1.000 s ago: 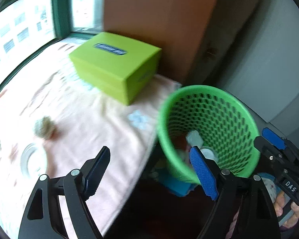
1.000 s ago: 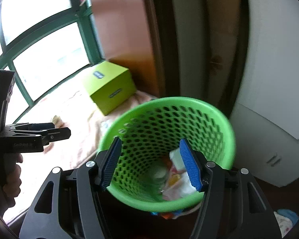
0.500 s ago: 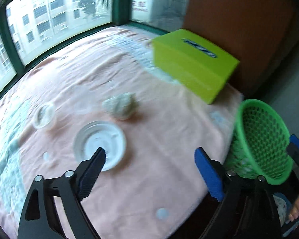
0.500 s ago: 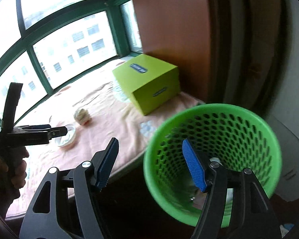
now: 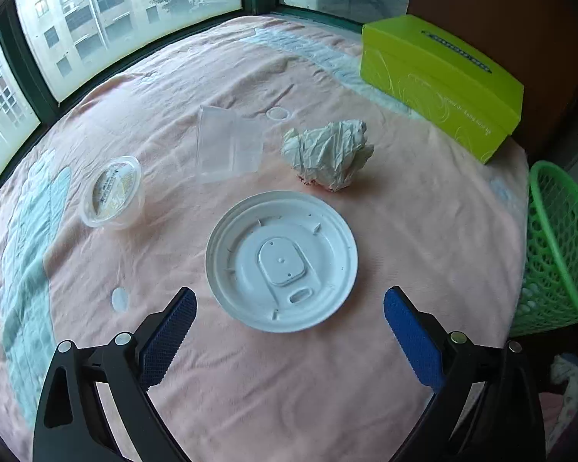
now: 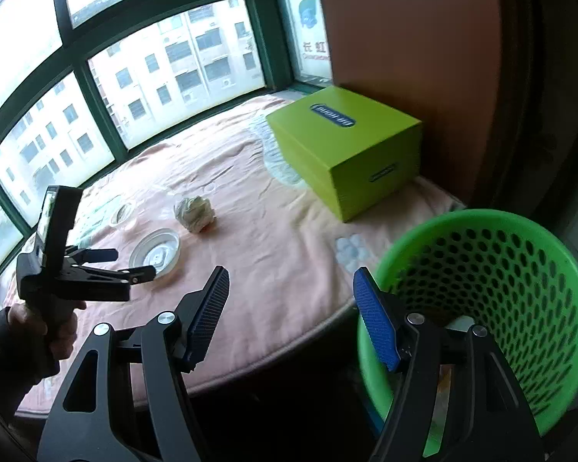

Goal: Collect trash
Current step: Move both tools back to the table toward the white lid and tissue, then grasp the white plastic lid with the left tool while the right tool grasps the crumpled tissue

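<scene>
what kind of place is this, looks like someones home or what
Most likely a home, perhaps a bay window seat in an upper-floor flat: curved windows face apartment blocks, a pink patterned cloth covers the ledge, and a green wastebasket stands beside it.

Lid before paper wad, left of basket

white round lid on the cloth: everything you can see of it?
The white lid is a round, shallow disc, apparently thin plastic, with a raised rim, an oval centre panel and a small slot near one edge. It lies flat on the pink cloth, apart from the crumpled paper behind it. The open left tool hovers just short of it, not touching.
</scene>
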Tool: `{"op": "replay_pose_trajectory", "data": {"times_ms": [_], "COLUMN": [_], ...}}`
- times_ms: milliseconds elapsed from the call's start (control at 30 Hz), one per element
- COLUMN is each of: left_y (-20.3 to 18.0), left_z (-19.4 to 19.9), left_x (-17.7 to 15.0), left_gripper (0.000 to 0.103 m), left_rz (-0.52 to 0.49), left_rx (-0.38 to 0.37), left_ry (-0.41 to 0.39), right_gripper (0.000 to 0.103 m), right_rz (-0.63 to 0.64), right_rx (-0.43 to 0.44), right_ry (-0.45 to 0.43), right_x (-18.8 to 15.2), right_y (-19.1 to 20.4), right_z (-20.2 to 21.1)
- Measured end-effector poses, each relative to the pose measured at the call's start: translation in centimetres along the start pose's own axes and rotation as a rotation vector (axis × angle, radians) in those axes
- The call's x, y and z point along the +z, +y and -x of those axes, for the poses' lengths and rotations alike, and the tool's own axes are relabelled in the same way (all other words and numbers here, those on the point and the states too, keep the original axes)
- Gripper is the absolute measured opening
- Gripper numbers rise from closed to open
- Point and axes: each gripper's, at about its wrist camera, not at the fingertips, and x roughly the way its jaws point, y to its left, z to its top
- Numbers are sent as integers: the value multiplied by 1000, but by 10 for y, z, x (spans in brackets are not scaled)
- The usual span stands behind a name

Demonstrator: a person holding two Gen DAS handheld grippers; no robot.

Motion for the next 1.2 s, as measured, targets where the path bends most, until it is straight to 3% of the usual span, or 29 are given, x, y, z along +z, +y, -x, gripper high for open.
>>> {"op": "replay_pose_trajectory", "data": {"times_ms": [667,767,1200], "left_y": [6,6,32], "left_z": [-37,-38,-2], "left_x": [10,11,0], "left_gripper": [94,89,88], "left_rz": [-18,-24,27], "left_rx": [-54,-67,-29], "left_ry": [44,38,-30], "right_gripper": [68,68,68], "right_rz": [72,83,121], "right_rx": [52,58,147], "right_ry": [74,84,126], "right_x": [16,18,33], "right_y": [32,35,65], "right_z": [-58,-64,-103]}}
